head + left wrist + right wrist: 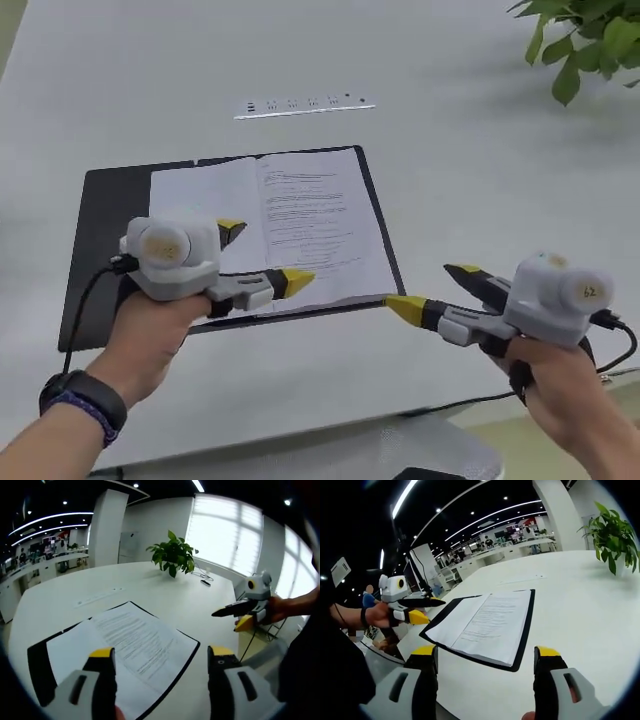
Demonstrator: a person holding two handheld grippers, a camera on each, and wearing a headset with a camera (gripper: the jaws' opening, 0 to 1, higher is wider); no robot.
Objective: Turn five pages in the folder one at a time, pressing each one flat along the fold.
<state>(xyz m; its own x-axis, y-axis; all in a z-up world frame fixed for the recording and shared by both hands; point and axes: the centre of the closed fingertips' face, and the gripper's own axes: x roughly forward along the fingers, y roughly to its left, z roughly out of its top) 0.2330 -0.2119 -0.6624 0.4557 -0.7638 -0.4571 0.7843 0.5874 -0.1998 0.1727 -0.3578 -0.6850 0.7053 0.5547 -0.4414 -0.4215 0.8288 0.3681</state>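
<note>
Black folder [110, 230] lies open on the white tabletop [450, 130], with a printed page [310, 220] facing up on its right half. The left tool [265, 254] hovers over the folder's near edge, jaws spread and gripping nothing; it possibly touches the paper, hard to tell. The right tool [433, 288] sits just off the folder's near right corner, jaws likewise spread.

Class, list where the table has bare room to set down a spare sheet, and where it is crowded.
Widest free patch: the table right of the folder, reaching toward the plant. A narrower band lies between the folder's far edge and the socket strip. Crowded: the near edge, where the left gripper and right gripper hover.
</note>
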